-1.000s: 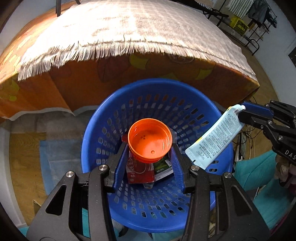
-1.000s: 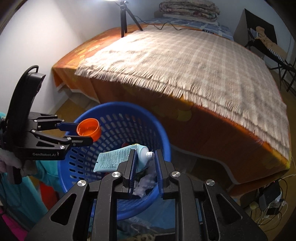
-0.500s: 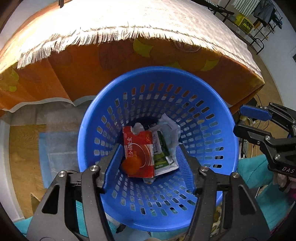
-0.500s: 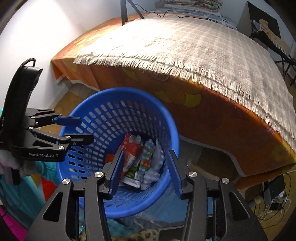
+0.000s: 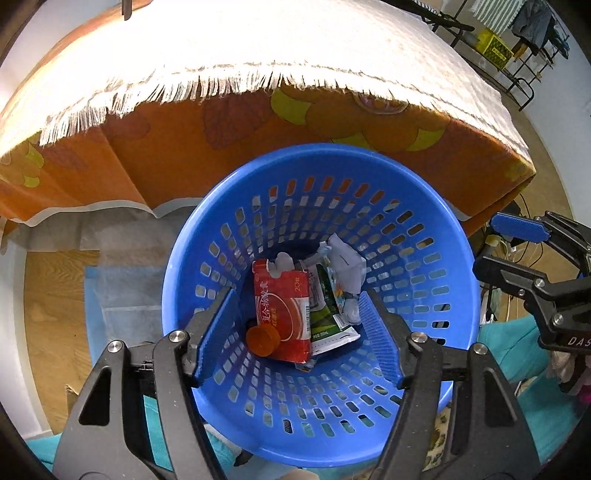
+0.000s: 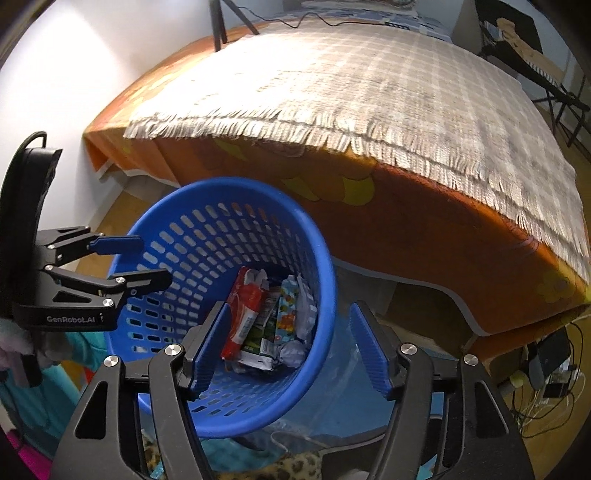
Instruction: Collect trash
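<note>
A blue perforated basket (image 5: 424, 236) stands on the floor by the bed; it also shows in the right wrist view (image 6: 207, 229). Inside lie a red carton (image 5: 282, 314), an orange cap (image 5: 263, 340), a green wrapper (image 5: 327, 321) and crumpled paper (image 5: 347, 266). The tube is not clearly visible among them. My left gripper (image 5: 297, 332) is open and empty above the basket. My right gripper (image 6: 290, 347) is open and empty over the basket's right rim. Each gripper shows in the other's view: the right one (image 5: 506, 247), the left one (image 6: 129, 258).
A bed with an orange sheet (image 5: 236, 140) and a fringed beige blanket (image 6: 369, 92) fills the back. A tripod leg (image 6: 218, 22) stands on the bed's far side. Cables and a power strip (image 6: 546, 373) lie on the wooden floor at right.
Both grippers opened. The orange cap dropped from the left gripper and the tube from the right into the basket. Both grippers now stand wider open, slightly farther back.
</note>
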A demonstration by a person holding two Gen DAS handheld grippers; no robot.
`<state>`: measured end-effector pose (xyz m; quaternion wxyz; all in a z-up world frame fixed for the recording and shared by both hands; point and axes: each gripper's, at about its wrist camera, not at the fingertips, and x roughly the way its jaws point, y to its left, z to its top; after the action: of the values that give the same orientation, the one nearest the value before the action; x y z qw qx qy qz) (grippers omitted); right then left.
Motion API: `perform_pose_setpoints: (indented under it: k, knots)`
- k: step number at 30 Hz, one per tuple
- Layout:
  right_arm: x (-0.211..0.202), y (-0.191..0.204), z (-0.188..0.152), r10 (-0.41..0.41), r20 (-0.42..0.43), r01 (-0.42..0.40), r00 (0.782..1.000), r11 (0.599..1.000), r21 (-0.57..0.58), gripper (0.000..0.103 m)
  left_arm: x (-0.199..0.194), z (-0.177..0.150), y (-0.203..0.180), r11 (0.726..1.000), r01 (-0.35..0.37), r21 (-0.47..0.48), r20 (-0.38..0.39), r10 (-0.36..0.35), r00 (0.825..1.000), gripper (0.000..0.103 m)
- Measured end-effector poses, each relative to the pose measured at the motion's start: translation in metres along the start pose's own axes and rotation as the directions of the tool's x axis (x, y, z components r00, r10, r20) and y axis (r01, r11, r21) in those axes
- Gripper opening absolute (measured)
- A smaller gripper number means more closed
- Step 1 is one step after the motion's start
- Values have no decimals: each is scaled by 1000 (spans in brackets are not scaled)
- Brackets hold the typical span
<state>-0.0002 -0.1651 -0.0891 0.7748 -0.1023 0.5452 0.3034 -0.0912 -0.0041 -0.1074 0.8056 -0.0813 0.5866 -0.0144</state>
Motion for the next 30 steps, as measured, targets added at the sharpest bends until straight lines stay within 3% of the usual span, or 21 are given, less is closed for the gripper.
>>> perform_pose_setpoints:
  k: [15,30]
  knots:
    - [-18,-13,22,-39,58,37,998,999,40,66,-14,19,-8,1000,9,16,52,-9,999,71]
    - [-57,-32,62,-58,154,47,986,996,71,66,-67,66,-25,998,8,57,225,-20,974,71]
